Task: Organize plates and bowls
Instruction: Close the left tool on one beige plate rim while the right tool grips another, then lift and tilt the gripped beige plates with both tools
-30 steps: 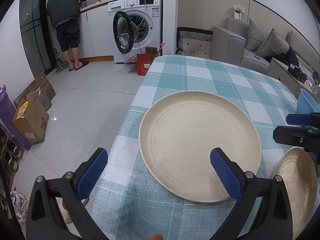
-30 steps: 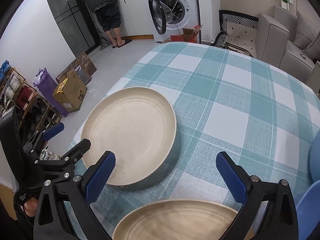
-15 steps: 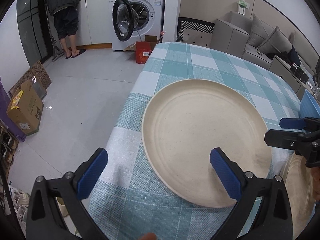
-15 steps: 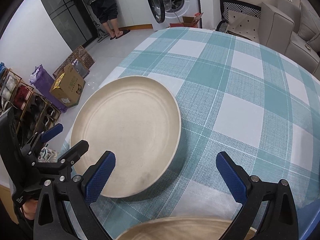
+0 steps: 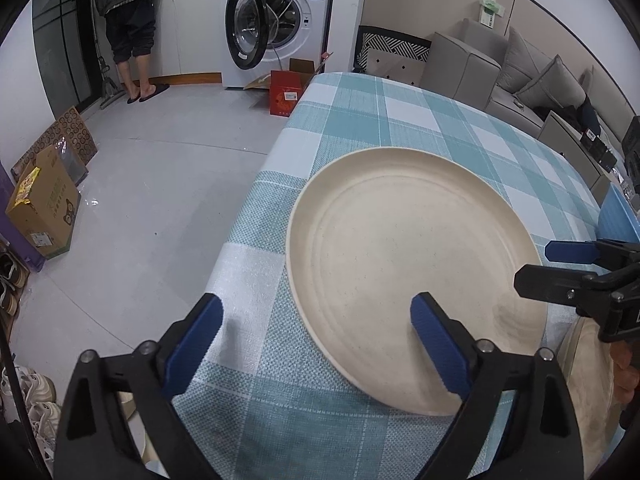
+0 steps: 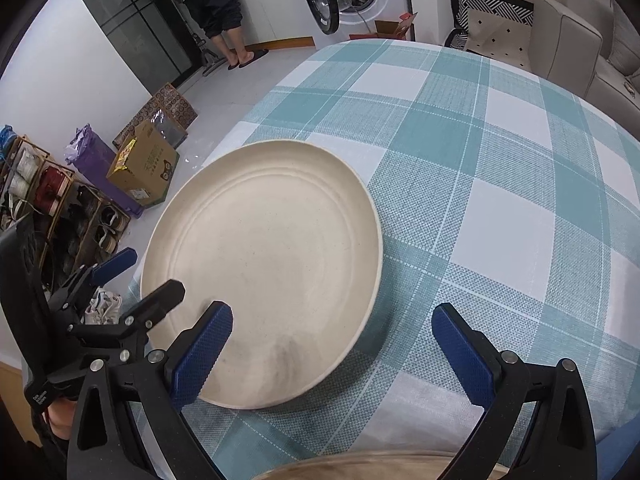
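A large cream plate (image 5: 408, 268) lies flat near the left edge of the checked table; it also shows in the right wrist view (image 6: 264, 264). My left gripper (image 5: 316, 344) is open and empty, its right finger over the plate's near rim. My right gripper (image 6: 332, 352) is open and empty, its left finger over the plate's near part. A second cream plate (image 5: 588, 384) lies at the right, its rim also showing in the right wrist view (image 6: 360, 468). The right gripper also shows in the left wrist view (image 5: 560, 268).
The teal checked tablecloth (image 6: 480, 160) covers the table. A blue item (image 5: 614, 216) sits at the right edge. Off the table's left edge are floor, a cardboard box (image 5: 40, 208), a shoe rack (image 6: 48, 208), a washing machine (image 5: 276, 20) and a standing person (image 5: 128, 20).
Both grippers have moved forward and closer to the large cream plate, which now fills more of each view. The second plate has slid toward the frame edges. Both stay open.
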### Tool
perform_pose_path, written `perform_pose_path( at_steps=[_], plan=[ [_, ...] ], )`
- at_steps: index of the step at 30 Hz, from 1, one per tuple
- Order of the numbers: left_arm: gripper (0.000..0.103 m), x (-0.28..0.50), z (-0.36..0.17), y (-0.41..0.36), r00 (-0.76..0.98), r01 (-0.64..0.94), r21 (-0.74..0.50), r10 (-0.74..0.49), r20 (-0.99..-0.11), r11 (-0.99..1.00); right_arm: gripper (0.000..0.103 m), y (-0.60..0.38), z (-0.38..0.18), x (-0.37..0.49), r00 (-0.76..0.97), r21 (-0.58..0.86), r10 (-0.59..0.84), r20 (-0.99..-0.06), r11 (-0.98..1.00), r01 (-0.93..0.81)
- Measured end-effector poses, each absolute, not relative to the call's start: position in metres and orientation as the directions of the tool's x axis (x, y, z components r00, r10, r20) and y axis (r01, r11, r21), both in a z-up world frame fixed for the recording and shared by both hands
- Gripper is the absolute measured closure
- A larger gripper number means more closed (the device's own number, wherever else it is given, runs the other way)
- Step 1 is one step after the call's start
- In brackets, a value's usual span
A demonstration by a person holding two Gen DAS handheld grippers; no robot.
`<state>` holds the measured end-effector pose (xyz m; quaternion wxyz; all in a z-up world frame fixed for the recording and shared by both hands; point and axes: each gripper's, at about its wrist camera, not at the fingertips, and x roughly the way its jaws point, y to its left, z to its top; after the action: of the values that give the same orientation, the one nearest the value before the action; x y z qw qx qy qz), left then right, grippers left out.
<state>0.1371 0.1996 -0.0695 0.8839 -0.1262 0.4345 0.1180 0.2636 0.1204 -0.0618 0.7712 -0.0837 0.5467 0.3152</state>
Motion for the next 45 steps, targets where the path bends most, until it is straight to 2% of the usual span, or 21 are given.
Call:
perform_pose_path(
  at_steps=[2,6,11,12,16,20,22,28,33,37,41,43,45],
  plan=[
    [0.009,0.137,-0.070,0.200,0.597,-0.316,-0.122,0.098,-0.797,0.941,0.004,0.122,-0.064,0.263,0.191,0.221,0.396,-0.898,0.782,-0.582],
    [0.013,0.136,-0.070,0.201,0.596,-0.314,-0.118,0.098,-0.797,0.942,0.017,0.126,-0.068,0.262,0.180,0.214,0.384,-0.906,0.780,-0.589],
    [0.022,0.135,-0.071,0.199,0.597,-0.300,-0.129,0.081,-0.798,0.945,0.021,0.127,-0.070,0.259,0.172,0.211,0.379,-0.909,0.775,-0.595],
    [0.023,0.135,-0.071,0.199,0.597,-0.295,-0.133,0.074,-0.798,0.946,0.026,0.127,-0.070,0.258,0.171,0.209,0.377,-0.910,0.775,-0.596],
    [0.039,0.135,-0.072,0.198,0.595,-0.287,-0.150,0.054,-0.802,0.946,0.040,0.128,-0.071,0.256,0.176,0.191,0.363,-0.915,0.774,-0.603],
    [0.050,0.137,-0.073,0.198,0.593,-0.280,-0.156,0.043,-0.804,0.947,0.048,0.126,-0.071,0.256,0.187,0.180,0.355,-0.916,0.780,-0.599],
    [0.052,0.137,-0.073,0.198,0.594,-0.282,-0.157,0.044,-0.803,0.947,0.054,0.125,-0.070,0.256,0.192,0.180,0.355,-0.915,0.784,-0.595],
    [0.052,0.139,-0.073,0.206,0.592,-0.302,-0.150,0.063,-0.803,0.941,0.055,0.122,-0.069,0.261,0.206,0.177,0.353,-0.913,0.796,-0.579],
    [0.060,0.143,-0.074,0.209,0.589,-0.305,-0.142,0.069,-0.805,0.942,0.055,0.120,-0.068,0.268,0.219,0.182,0.359,-0.907,0.805,-0.564],
    [0.074,0.145,-0.074,0.209,0.594,-0.295,-0.149,0.059,-0.802,0.944,0.061,0.119,-0.070,0.271,0.225,0.185,0.360,-0.905,0.811,-0.555],
    [0.077,0.144,-0.073,0.205,0.595,-0.282,-0.139,0.059,-0.802,0.949,0.067,0.120,-0.069,0.268,0.223,0.183,0.361,-0.906,0.807,-0.561],
    [0.079,0.143,-0.072,0.205,0.596,-0.277,-0.144,0.052,-0.801,0.950,0.073,0.121,-0.069,0.265,0.215,0.186,0.363,-0.907,0.801,-0.569],
    [0.080,0.142,-0.071,0.205,0.597,-0.279,-0.144,0.054,-0.800,0.949,0.074,0.123,-0.068,0.262,0.231,0.162,0.349,-0.908,0.802,-0.575]
  ],
)
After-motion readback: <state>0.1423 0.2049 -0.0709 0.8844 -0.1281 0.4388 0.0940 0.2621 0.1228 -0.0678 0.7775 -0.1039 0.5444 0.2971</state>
